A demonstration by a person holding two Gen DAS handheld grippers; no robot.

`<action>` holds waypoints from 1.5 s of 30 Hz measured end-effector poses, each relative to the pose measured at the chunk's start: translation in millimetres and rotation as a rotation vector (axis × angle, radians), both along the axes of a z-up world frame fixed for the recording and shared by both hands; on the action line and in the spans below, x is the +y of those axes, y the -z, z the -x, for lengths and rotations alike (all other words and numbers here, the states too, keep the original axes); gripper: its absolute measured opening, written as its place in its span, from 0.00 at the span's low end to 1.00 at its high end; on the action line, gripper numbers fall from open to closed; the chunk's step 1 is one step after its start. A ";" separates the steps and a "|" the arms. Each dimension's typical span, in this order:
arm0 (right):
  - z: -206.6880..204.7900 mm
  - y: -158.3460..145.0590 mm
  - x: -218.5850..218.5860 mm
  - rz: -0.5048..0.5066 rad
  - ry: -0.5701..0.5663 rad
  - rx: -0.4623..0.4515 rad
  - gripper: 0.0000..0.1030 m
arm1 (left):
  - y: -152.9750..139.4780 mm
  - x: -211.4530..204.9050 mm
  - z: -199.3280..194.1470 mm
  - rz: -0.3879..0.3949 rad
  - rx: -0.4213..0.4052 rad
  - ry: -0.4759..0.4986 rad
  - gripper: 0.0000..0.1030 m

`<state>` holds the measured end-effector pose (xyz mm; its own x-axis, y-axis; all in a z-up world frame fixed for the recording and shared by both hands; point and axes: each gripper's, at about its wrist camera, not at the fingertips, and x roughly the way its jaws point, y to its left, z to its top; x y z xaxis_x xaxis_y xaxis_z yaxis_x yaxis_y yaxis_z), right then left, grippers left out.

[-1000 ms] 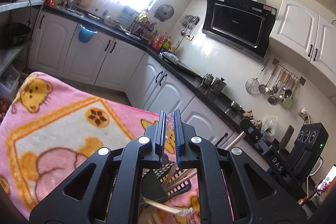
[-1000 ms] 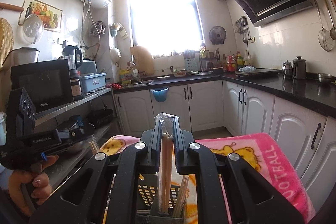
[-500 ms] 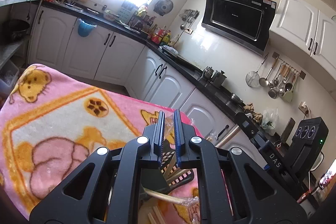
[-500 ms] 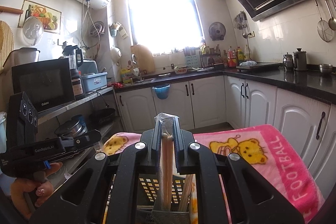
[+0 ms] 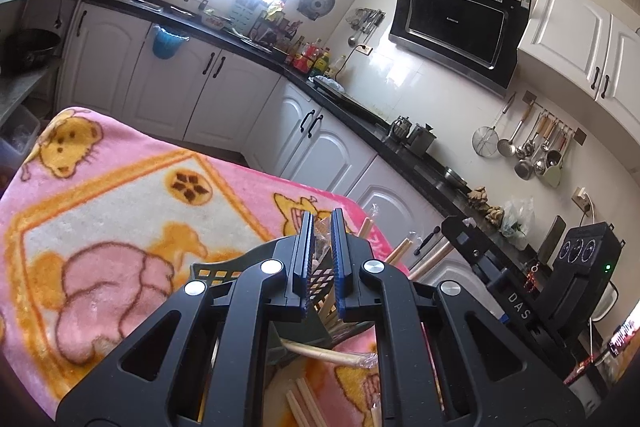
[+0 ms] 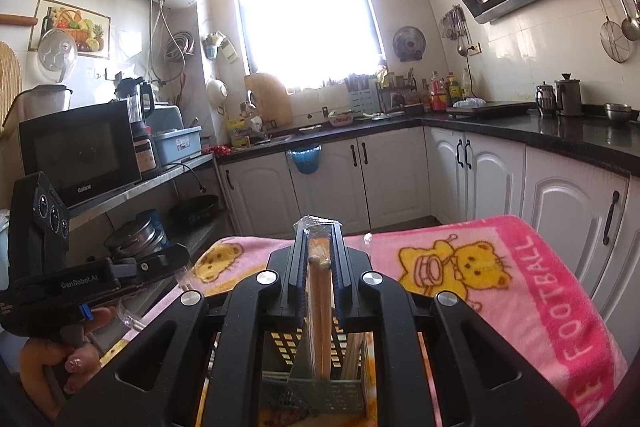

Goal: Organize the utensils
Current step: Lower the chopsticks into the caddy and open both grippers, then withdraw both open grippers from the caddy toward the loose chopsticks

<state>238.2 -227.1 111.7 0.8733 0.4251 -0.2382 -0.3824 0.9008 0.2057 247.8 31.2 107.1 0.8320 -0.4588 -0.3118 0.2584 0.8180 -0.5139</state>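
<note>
One dark slotted utensil basket (image 6: pixel 320 379) stands on my pink cartoon blanket (image 6: pixel 520 291), and I place everything else by it. Inside the basket I see several wooden chopsticks (image 5: pixel 424 263) leaning toward the cabinet side, their tops poking above its rim. A wrapped pair of chopsticks (image 6: pixel 319 307) stands upright in the basket's near compartment, its plastic sleeve rising above the basket. Just in front of the basket, on the blanket, more loose chopsticks (image 5: pixel 304 407) lie flat, along with one in crinkled wrap.

My right tongs (image 6: pixel 319 251) sit directly above the basket; they have just been easing apart slightly, with the wrapped pair between the pads, and I cannot tell whether the pads still press on it. My left tongs (image 5: pixel 320 247) hover over the basket's far side, nearly closed, pinching a scrap of clear plastic wrap (image 5: pixel 319 235). To the left of the basket a hand (image 6: pixel 60 359) grips the left tool's handle.
</note>
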 end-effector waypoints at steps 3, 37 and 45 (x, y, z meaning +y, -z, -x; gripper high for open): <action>1.3 3.3 -2.5 -0.003 0.004 0.018 0.18 | 0.7 0.9 0.5 -0.002 0.003 0.000 0.06; 32.4 18.4 -29.5 0.032 0.032 0.098 0.52 | -16.2 26.6 63.4 -0.041 -0.044 -0.090 0.90; 46.2 18.0 -32.5 0.045 0.028 0.089 0.61 | -13.9 24.4 82.6 -0.132 -0.039 -0.123 0.90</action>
<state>192.0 -259.5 93.7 0.8591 0.3883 -0.3334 -0.3393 0.9198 0.1970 165.3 55.6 121.0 0.8917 -0.3106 -0.3292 0.1701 0.9041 -0.3921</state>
